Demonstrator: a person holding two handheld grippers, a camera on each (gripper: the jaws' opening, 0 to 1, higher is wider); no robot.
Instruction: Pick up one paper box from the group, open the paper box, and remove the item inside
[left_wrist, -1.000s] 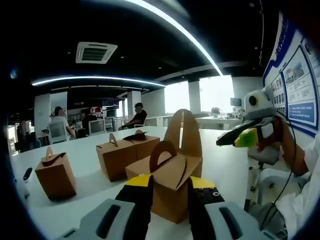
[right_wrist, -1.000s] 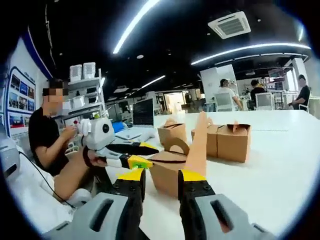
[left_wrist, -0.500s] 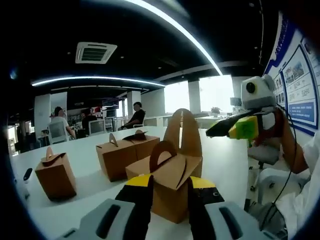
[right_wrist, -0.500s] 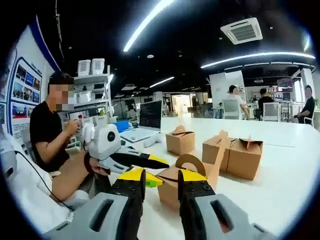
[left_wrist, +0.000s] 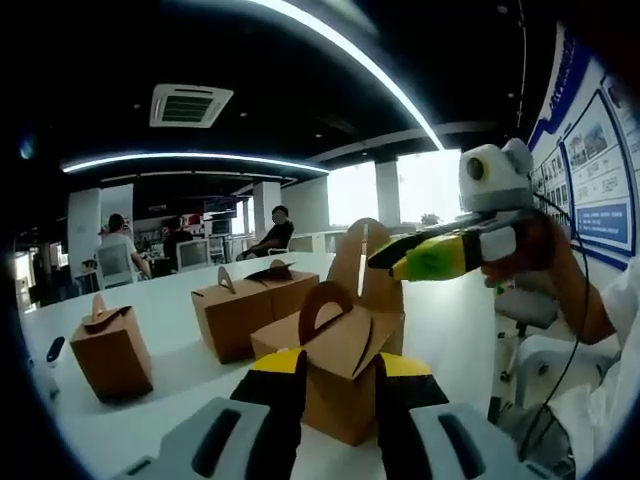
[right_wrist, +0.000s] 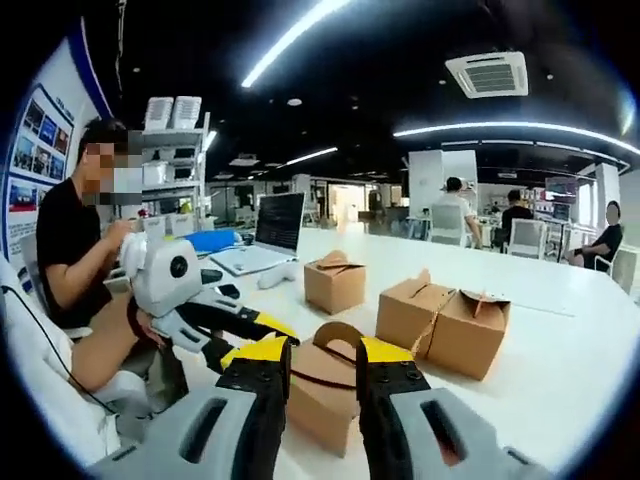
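Left claw (left_wrist: 338, 385): clenched on the near paper box (left_wrist: 335, 375), jaws on either side of its body; top flaps splayed, one handle flap upright. Box stands at the near edge of the white worktop (left_wrist: 170, 395).

Right claw (right_wrist: 322, 360): jaws slightly parted just above the same box's curved handle, contact apparently none, though the view is poor.

Other boxes: pair of closed boxes (left_wrist: 248, 305) touching each other toward the worktop's middle; single box (left_wrist: 108, 345) apart near its left edge.

Laptop (right_wrist: 270, 232): far edge of the worktop.
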